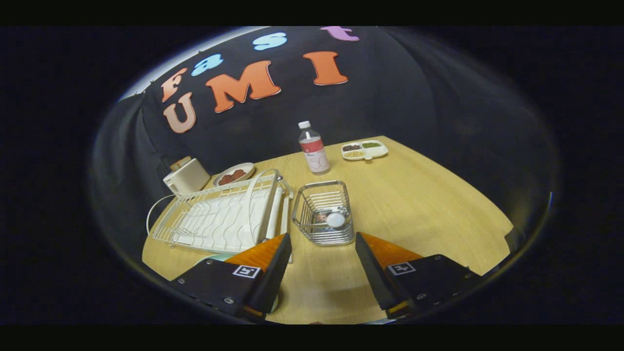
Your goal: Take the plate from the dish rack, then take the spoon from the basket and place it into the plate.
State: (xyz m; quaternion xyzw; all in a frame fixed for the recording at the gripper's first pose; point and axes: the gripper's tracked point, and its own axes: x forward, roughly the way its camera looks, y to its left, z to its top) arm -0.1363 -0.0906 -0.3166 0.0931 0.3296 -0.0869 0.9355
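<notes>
My gripper point(323, 239) is open above the wooden table point(414, 209), with nothing between its fingers. Just ahead of the fingertips stands a wire basket point(323, 214). The white rounded end of the spoon point(335, 219) shows inside it. Left of the basket sits the white wire dish rack point(219, 217), with no plate visible in its slots. A pale green plate point(213, 257) lies on the table in front of the rack, mostly hidden under my left finger point(265, 261).
Beyond the basket stands a clear bottle point(314, 148) with a red label. A white divided tray point(364, 149) holding beans lies near the table's far edge. Behind the rack are a small dish point(234, 174) of red food and a white box-like appliance point(186, 177).
</notes>
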